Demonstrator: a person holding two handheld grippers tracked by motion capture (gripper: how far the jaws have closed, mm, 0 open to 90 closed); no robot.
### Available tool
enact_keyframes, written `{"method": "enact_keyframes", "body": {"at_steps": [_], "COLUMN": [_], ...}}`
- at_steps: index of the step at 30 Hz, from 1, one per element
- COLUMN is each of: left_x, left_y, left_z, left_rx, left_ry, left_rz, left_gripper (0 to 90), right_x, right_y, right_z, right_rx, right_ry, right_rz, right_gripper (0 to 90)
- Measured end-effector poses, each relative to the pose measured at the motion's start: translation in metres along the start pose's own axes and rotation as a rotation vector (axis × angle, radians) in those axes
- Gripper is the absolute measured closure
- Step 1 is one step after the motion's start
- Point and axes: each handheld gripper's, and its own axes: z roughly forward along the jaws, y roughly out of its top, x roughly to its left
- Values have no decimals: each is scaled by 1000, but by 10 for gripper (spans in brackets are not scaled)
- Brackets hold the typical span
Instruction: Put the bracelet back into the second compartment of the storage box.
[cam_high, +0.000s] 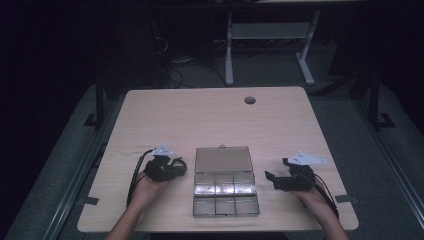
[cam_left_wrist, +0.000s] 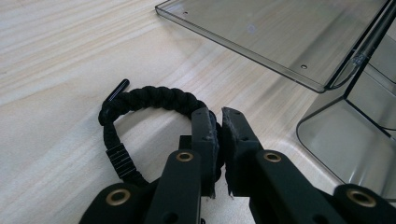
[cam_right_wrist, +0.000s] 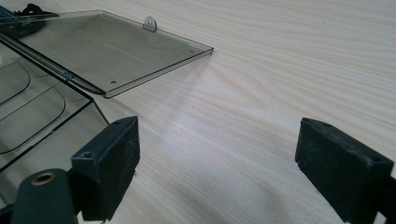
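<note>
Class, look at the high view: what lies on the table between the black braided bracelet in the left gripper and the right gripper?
The open clear compartment box lies between the bracelet and the right gripper, its lid flat; the high view shows it.

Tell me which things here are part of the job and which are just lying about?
In the job:
- braided black bracelet, pinched in the left gripper
- clear compartment box, lid open
- right gripper, jaws apart, nothing between them

Lying about:
- table
- white desk frame behind
</note>
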Motion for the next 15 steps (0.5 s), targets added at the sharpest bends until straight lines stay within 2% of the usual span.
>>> {"method": "enact_keyframes", "body": {"at_steps": [1,4,8,15], "left_x": [1,2,4,4], "left_y": [1,2,2,6], "left_z": [-2,-7,-11,-21], "left_rx": [1,-33,-48,-80], "left_ry": [-4,-18,-35,-40], "left_rz": [8,-9,-25,-7], "left_gripper": [850,861,864,866], "right_x": [0,0,1,2], "right_y": [0,0,0,0], "right_z": [0,0,1,2], "right_rx": [-1,-2,3,8], "right_ry": [1,3,2,2], "right_rz": [-1,-2,-6,-8], "right_gripper": [135,135,135,135]}}
